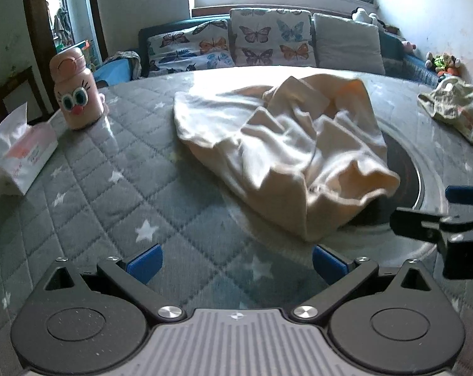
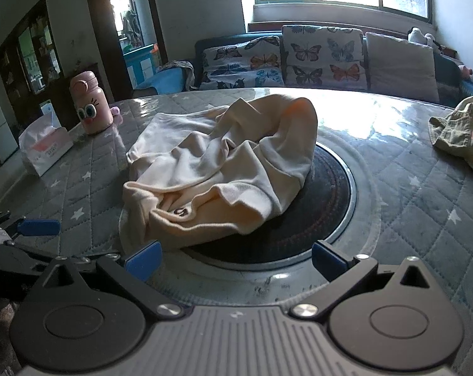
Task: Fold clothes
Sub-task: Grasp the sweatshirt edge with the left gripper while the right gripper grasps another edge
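A cream garment (image 1: 280, 150) lies crumpled in a heap on the quilted grey table cover (image 1: 95, 194), partly over a dark round inset (image 1: 405, 175). In the right wrist view the garment (image 2: 224, 166) lies just ahead, over the inset (image 2: 324, 200). My left gripper (image 1: 236, 264) is open and empty, just short of the garment's near edge. My right gripper (image 2: 236, 261) is open and empty, its left fingertip close to the garment's near hem. The right gripper shows at the right edge of the left wrist view (image 1: 443, 222). The left gripper shows at the left edge of the right wrist view (image 2: 33, 228).
A pink cartoon bottle (image 1: 75, 91) and a tissue box (image 1: 20, 153) stand at the table's left. A second patterned garment (image 1: 455, 109) lies at the right, also in the right wrist view (image 2: 462, 131). A sofa with butterfly cushions (image 1: 255, 40) stands behind the table.
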`<action>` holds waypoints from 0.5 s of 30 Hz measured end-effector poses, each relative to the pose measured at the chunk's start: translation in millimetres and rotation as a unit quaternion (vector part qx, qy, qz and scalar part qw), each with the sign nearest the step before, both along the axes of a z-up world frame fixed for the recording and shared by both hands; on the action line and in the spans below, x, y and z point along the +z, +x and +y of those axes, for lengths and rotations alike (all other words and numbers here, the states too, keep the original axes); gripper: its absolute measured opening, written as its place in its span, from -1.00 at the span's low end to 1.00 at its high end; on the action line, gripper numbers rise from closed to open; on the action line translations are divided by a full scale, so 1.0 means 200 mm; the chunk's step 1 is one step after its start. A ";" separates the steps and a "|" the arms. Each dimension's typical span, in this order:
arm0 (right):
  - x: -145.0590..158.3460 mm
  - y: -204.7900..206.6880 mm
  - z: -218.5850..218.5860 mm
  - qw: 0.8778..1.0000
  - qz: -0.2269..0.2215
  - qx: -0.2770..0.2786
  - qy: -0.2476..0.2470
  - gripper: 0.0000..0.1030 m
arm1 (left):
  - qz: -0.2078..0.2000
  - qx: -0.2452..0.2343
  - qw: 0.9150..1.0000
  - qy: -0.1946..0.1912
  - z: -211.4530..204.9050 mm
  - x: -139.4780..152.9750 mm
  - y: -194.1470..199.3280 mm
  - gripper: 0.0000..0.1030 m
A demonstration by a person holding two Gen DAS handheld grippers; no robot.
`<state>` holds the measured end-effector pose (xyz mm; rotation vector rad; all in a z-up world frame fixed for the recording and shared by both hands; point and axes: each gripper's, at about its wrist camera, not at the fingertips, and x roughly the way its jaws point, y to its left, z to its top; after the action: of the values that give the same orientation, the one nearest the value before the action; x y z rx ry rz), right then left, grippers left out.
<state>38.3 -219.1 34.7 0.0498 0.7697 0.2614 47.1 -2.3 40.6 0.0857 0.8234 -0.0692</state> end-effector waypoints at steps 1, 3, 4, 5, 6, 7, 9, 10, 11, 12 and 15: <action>0.01 0.02 -0.01 1.000 0.002 0.000 0.001 0.99 | -0.004 -0.001 1.000 0.000 0.00 0.02 0.02 1.00; 0.02 0.06 -0.04 1.000 0.005 0.000 0.008 0.98 | -0.011 -0.004 1.000 0.001 -0.01 0.05 0.06 1.00; 0.03 0.08 -0.05 1.000 0.006 0.000 0.012 0.98 | -0.013 -0.007 1.000 0.003 -0.03 0.05 0.08 1.00; 0.04 0.10 -0.06 1.000 0.006 -0.002 0.014 0.97 | -0.016 -0.011 1.000 0.005 -0.04 0.06 0.11 1.00; 0.05 0.12 -0.07 1.000 0.005 -0.004 0.015 0.97 | -0.019 -0.015 1.000 0.006 -0.06 0.07 0.13 1.00; 0.06 0.14 -0.08 1.000 0.003 -0.007 0.013 0.96 | -0.022 -0.019 1.000 0.008 -0.07 0.08 0.16 1.00; 0.07 0.20 -0.11 1.000 0.001 -0.014 0.011 0.90 | -0.028 -0.026 0.999 0.011 -0.10 0.09 0.21 1.00; 0.08 0.23 -0.12 1.000 0.001 -0.018 0.010 0.90 | -0.031 -0.030 0.999 0.013 -0.12 0.10 0.23 1.00; 0.08 0.25 -0.13 1.000 0.002 -0.022 0.011 0.87 | -0.032 -0.032 0.999 0.015 -0.13 0.10 0.26 1.00; 0.09 0.28 -0.14 1.000 0.002 -0.025 0.009 0.84 | -0.034 -0.035 0.999 0.019 -0.15 0.10 0.29 1.00; 0.11 0.36 -0.17 0.999 -0.003 -0.032 -0.003 0.81 | -0.043 -0.047 0.997 0.030 -0.21 0.10 0.37 0.97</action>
<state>111.1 -253.4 55.8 0.0666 0.7613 0.1986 122.0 -43.8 61.1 0.1828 0.7344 -0.1291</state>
